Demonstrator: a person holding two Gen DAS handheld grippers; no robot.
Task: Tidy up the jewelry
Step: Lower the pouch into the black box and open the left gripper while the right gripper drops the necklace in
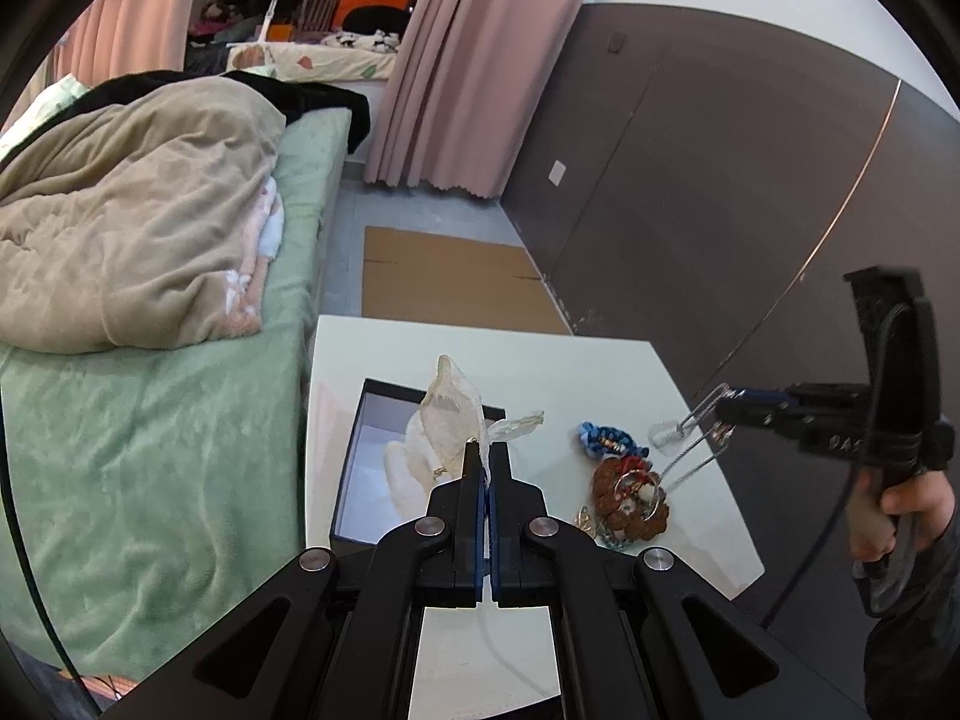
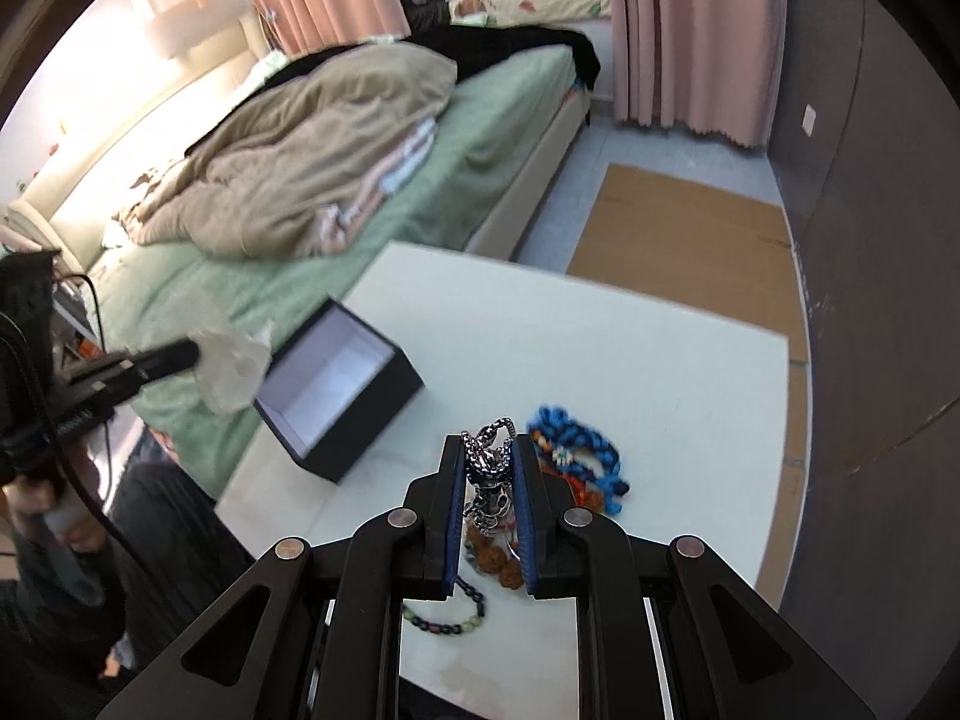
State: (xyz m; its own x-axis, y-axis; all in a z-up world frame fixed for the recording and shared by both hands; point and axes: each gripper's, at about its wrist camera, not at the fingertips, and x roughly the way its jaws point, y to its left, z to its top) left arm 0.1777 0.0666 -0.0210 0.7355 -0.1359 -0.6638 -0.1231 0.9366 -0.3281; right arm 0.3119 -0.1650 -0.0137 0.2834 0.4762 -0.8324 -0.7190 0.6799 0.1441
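Note:
My left gripper (image 1: 486, 450) is shut on a sheer organza pouch (image 1: 447, 420) and holds it above the open black box (image 1: 354, 480) at the table's left side. My right gripper (image 2: 490, 450) is shut on a silver chain necklace (image 2: 489, 468); the chain hangs from it in the left wrist view (image 1: 690, 450), above the jewelry pile. The pile holds a blue braided bracelet (image 2: 576, 450), a brown beaded bracelet (image 1: 624, 498) and a dark bead bracelet (image 2: 447, 621). In the right wrist view the pouch (image 2: 231, 366) hangs left of the box (image 2: 336, 384).
The white table (image 1: 540, 354) stands beside a bed with a green sheet (image 1: 150, 450) and a beige duvet (image 1: 138, 210). A cardboard sheet (image 1: 450, 282) lies on the floor beyond. A dark wall panel (image 1: 720, 210) runs along the right.

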